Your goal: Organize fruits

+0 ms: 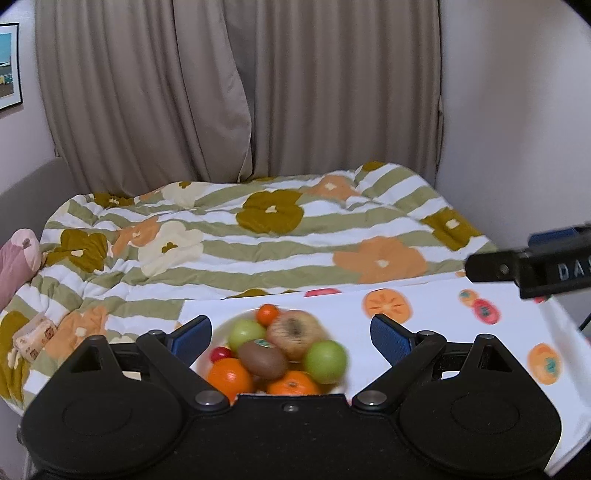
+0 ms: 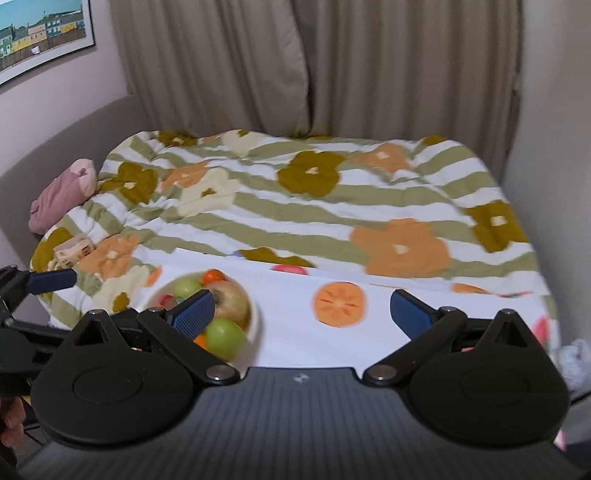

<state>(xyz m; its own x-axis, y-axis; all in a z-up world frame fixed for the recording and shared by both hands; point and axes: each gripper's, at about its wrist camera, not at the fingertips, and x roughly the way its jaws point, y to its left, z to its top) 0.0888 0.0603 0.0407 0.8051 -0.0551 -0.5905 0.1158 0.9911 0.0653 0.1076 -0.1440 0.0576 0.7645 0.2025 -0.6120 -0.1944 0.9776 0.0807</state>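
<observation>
Hovering over the white bowl [image 1: 218, 332], left gripper [image 1: 290, 330] has its jaws spread wide with nothing between them. Right gripper [image 2: 301, 314] is the same: jaws wide apart, holding nothing, over bare tablecloth [image 2: 295, 332] to the right of the bowl.

Bowl sits on the desk, near its left end, on a white cloth printed with persimmon slices. Contents, left wrist view:
- kiwi [image 1: 262, 359] in the middle, on top of the pile
- two green apples [image 1: 325, 361], one right of the kiwi, one behind-left
- tan apple [image 1: 293, 330] behind the kiwi
- two oranges [image 1: 229, 378] at the front, a small orange [image 1: 267, 314] at the back
- small red fruit [image 1: 220, 354] at the left rim, too blurred to identify

Everything is piled together and touching. Motion blur on both views.

Right wrist view: left jaw overlaps the bowl [image 2: 255, 317], hiding part of the fruit.

Behind the desk: bed with a striped floral duvet [image 1: 236, 236], pink pillow [image 2: 62, 195] at its left, beige curtains [image 1: 236, 92], framed picture [image 2: 40, 33] on the left wall.
</observation>
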